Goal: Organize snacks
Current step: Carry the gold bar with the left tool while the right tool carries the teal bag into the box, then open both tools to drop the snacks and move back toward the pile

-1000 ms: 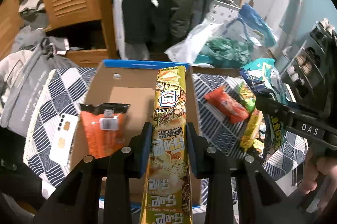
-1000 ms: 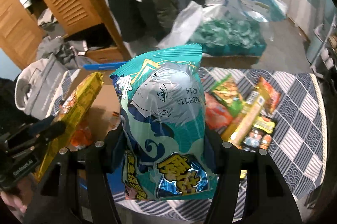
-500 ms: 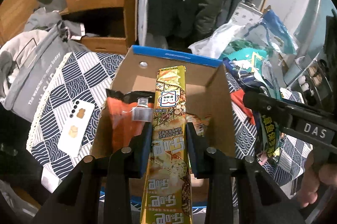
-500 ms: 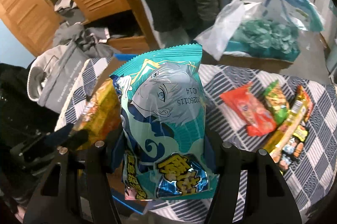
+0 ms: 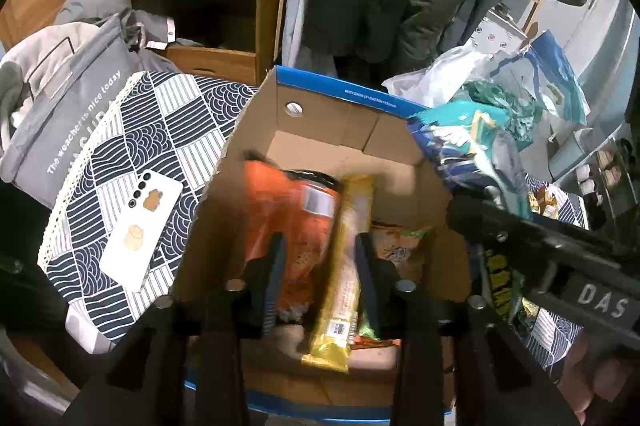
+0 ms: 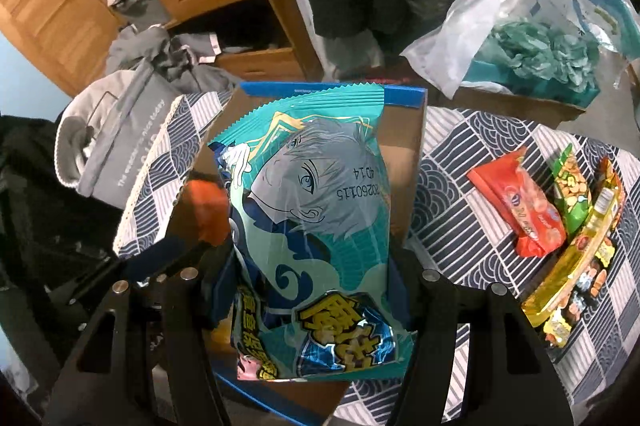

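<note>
The left gripper (image 5: 320, 278) hangs over the cardboard box (image 5: 280, 129), its jaws opening; the long yellow snack pack (image 5: 344, 266) lies blurred between them, tilted, its pads no longer pressing it. At ten o'clock from that pack an orange bag (image 5: 292, 218) rests inside the box. The right gripper (image 6: 316, 290) stays clamped on the teal bag with the drawn face (image 6: 316, 218), held upright above the box's near edge. At three o'clock from it, on the patterned cloth (image 6: 460, 161), lie a red packet (image 6: 524, 205), a green packet (image 6: 572, 193) and more yellow packs (image 6: 576, 258). Farther off at eleven o'clock in the left view, a white phone (image 5: 140, 226) lies on the cloth.
</note>
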Available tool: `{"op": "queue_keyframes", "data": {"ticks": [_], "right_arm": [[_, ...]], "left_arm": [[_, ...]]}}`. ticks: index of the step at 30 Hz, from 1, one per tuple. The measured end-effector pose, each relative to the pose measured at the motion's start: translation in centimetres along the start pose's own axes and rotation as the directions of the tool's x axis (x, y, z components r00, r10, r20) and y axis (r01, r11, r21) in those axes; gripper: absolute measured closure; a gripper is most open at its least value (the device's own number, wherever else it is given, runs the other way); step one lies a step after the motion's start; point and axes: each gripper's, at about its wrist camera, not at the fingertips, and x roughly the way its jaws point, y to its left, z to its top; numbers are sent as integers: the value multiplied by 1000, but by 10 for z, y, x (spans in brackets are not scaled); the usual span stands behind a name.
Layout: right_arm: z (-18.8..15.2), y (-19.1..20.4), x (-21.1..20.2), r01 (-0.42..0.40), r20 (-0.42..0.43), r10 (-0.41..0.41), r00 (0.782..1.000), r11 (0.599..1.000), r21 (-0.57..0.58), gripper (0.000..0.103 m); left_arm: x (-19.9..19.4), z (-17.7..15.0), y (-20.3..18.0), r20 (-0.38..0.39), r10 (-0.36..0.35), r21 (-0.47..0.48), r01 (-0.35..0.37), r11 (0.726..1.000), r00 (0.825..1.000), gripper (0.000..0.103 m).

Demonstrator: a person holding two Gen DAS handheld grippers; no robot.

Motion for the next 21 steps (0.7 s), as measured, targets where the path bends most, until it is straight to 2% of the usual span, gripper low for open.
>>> {"op": "queue_keyframes", "data": {"ticks": [8, 11, 17, 18, 20, 21], "right_arm": [[-2, 3, 15, -3, -40, 3, 999, 1000, -2, 37], [-2, 2, 15, 11, -44, -11, 999, 1000, 0, 33], [-2, 3, 12, 29, -34, -29, 999, 1000, -5, 31], [-2, 3, 12, 32, -33, -32, 999, 999, -7, 30], [-2, 3, 11, 38, -28, -38, 999, 999, -4, 22], [-2, 3, 10, 41, -21, -41, 999, 999, -2, 21]], "left_arm": [[-2, -1, 6, 2, 25, -11, -25, 1000, 1000, 54], [-3, -1, 6, 5, 39, -11, -39, 999, 999, 46], [-7, -2, 4, 21, 73, 17, -73, 997, 997, 40], [-7, -3, 4, 22, 76, 19, -77, 997, 997, 39], [-8, -3, 4, 22, 78, 18, -78, 997, 997, 39], [-8, -2, 4, 19, 75, 15, -76, 997, 997, 39]]}}
